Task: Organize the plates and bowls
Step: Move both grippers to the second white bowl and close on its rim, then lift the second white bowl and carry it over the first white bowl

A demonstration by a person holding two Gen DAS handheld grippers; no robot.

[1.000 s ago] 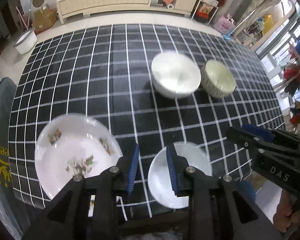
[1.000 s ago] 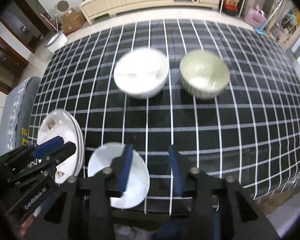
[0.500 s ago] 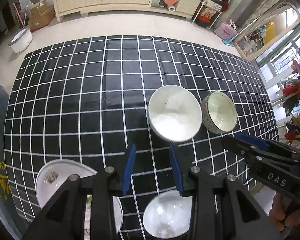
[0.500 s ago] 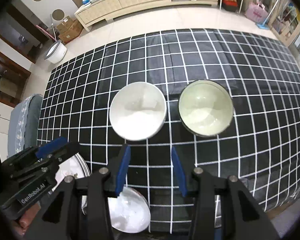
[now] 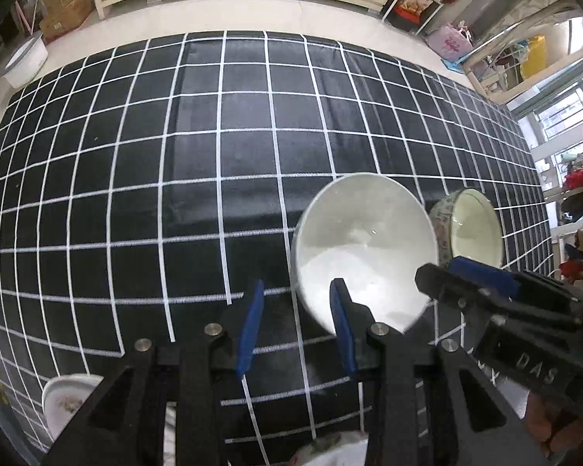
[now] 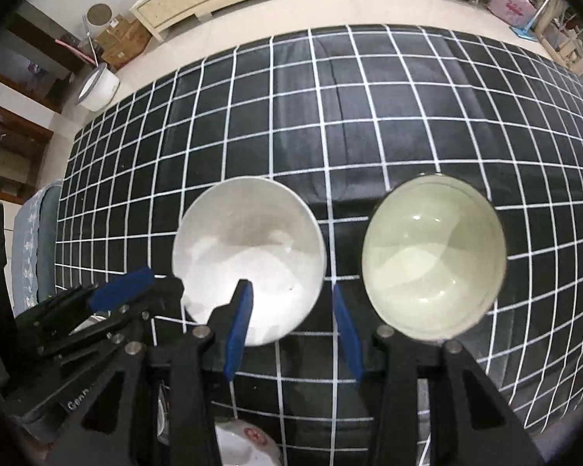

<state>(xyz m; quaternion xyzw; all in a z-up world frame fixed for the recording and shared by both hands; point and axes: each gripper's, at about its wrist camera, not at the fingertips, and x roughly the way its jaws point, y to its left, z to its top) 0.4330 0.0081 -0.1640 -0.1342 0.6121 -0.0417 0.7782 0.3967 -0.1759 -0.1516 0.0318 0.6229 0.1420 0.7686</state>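
Both grippers hang over the black checked tablecloth (image 5: 198,178), jaws apart and holding nothing. The left gripper (image 5: 295,326) sits at the near-left edge of the white bowl (image 5: 363,244), its right finger overlapping the rim in view. The right gripper (image 6: 291,326) points at the gap between that white bowl (image 6: 248,256) and the pale green bowl (image 6: 433,256), which stand side by side. A floral plate (image 5: 64,400) peeks in at the near-left corner.

Bowl (image 6: 248,260) left of second bowl (image 6: 433,258), on table (image 6: 369,116)
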